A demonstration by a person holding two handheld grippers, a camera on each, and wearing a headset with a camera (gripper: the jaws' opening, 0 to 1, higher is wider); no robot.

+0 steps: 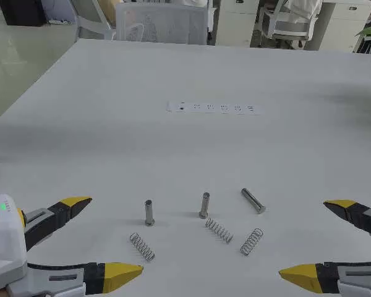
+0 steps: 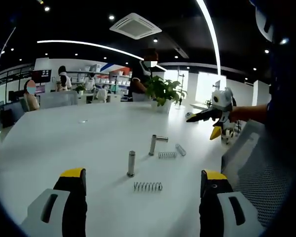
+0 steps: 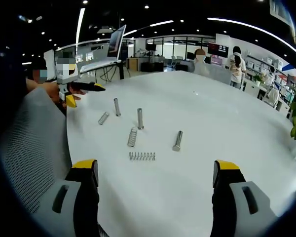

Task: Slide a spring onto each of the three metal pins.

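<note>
white table (image 1: pixel 185 80): work surface. all parts sit in its near half, toward 6 o'clock in head view. socket strip (image 1: pixel 214 107) at 12 o'clock of the parts, well apart.

left gripper (image 1: pixel 114 234): at 8 o'clock, jaws spread wide, nothing between them. right gripper (image 1: pixel 303 237): at 4 o'clock, jaws also spread wide, empty. both have tips aimed inward at the parts, touching none. parts group lies between the two.

pins, l to r: left pin (image 1: pixel 149 212) upright; middle pin (image 1: pixel 204 205) upright; right pin (image 1: pixel 253 200) lying on its side, head end toward 4 o'clock.

springs: left spring (image 1: pixel 141 245) at 7 o'clock of left pin; middle spring (image 1: pixel 219 230) at 4 o'clock of middle pin; right spring (image 1: pixel 251 241) at 6 o'clock of right pin. all flat on table, near the pins, not on them.

status: 0 of 3 done. remaining, est.: pick each spring, slide onto a pin, x3. lying pin prob. needs holding or standing up first.
</note>
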